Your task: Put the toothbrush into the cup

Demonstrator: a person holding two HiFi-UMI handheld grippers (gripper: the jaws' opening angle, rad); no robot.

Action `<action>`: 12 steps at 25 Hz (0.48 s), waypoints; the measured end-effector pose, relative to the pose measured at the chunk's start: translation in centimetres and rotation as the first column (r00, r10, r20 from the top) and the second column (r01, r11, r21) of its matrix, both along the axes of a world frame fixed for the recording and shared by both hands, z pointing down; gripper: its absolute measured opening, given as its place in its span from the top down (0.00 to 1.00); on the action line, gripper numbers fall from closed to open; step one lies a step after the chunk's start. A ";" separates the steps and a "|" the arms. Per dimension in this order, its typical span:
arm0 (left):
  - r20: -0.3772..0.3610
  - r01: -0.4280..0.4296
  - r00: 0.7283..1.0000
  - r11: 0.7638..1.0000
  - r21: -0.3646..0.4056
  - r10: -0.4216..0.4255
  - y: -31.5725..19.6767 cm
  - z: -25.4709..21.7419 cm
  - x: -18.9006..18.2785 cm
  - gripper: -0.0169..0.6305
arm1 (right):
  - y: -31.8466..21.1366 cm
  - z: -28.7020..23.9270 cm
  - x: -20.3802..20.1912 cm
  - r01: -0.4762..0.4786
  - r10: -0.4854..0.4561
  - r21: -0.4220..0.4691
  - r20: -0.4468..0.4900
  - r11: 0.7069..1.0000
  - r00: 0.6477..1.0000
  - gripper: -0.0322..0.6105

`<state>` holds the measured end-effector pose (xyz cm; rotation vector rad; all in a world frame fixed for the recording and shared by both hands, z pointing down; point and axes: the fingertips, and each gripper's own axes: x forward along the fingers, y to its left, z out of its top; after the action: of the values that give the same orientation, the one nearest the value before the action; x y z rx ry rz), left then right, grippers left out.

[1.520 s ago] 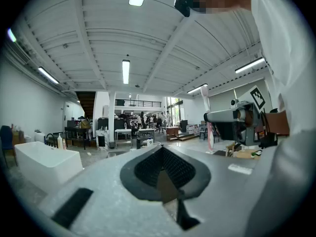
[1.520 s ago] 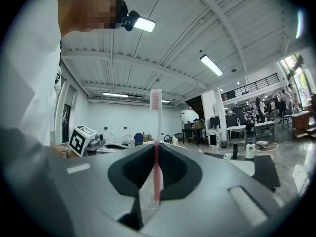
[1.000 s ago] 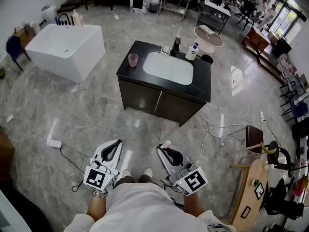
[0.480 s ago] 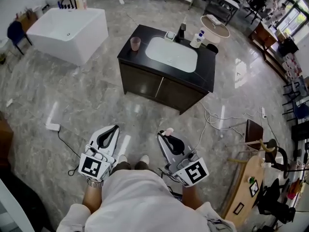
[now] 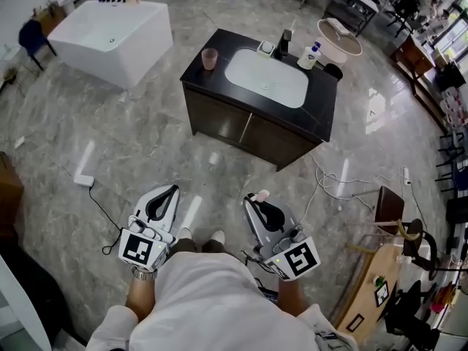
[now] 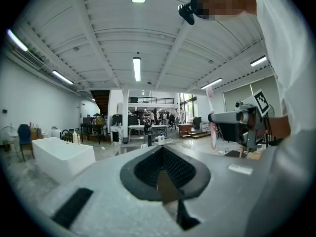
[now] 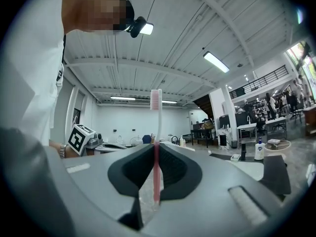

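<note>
A pink cup [image 5: 210,58] stands on the left end of a black vanity counter [image 5: 212,75] with a white sink, well ahead of me in the head view. My right gripper [image 5: 254,200] is shut on a pink toothbrush [image 7: 156,147], whose bristle head [image 5: 262,194] pokes out past the jaw tips. In the right gripper view the toothbrush stands upright between the closed jaws. My left gripper [image 5: 170,193] is shut with nothing in it. Both grippers are held close to my body, far from the cup.
A white bathtub [image 5: 113,29] stands to the left of the vanity. On the counter behind the sink are a faucet [image 5: 285,42], a soap dish [image 5: 266,47] and a pump bottle [image 5: 310,55]. Cables [image 5: 333,189] lie on the marble floor at the right, near a wooden table [image 5: 376,287].
The vanity and bathtub have shifted in the head view as I moved across the floor. Both grippers keep their pose, the right still holding the toothbrush.
</note>
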<state>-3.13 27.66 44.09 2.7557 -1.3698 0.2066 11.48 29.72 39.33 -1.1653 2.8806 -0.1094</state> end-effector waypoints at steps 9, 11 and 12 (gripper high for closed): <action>0.023 0.026 0.999 1.000 0.004 -0.026 -2.6 0.5 1.4 0.98 | -3.2 0.8 2.4 -0.003 0.003 0.008 0.027 1.000 1.000 0.89; 0.024 0.028 0.999 1.000 0.005 -0.028 -3.7 0.6 1.3 0.98 | -4.2 0.9 2.5 -0.008 0.007 0.009 0.030 1.000 1.000 0.89; 0.024 0.026 0.999 1.000 0.007 -0.026 -4.4 0.7 1.3 0.98 | -4.8 1.0 2.6 -0.011 0.011 0.009 0.030 1.000 0.999 0.89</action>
<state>-1.87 23.22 44.74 2.7479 -1.4140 0.2344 14.04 24.96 40.33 -1.1672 2.8454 -0.1119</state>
